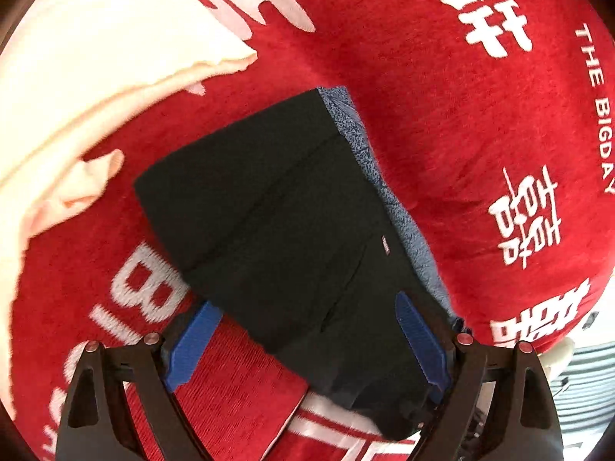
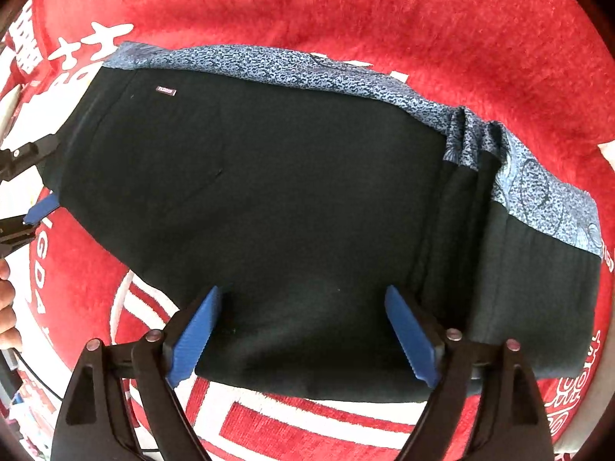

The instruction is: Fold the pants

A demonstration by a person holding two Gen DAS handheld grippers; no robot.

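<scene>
While folded pants [image 2: 292, 207] hide blanket [image 2: 384, 11], left gripper [image 1: 307, 342], right gripper [image 2: 303, 334] spread wide, empty.

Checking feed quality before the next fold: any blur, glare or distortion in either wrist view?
Left wrist: the cream cloth is overexposed and slightly smeared; strong fisheye bending. Right wrist: sharp, but the folded black pants lose detail in darkness.

The black folded pants [image 2: 292, 207] under my claws are matt knit cloth, finely ribbed at one end, with a speckled blue woven lining [image 2: 307, 69] along the far edge. They lie on a plush red blanket with white woven lettering [image 1: 442, 88], its pile fuzzy and rough. A cream towel [image 1: 88, 57] looks soft and fleecy. My blue finger pads [image 2: 411, 336] are ridged matt plastic on black plastic arms with dull metal pins.
</scene>
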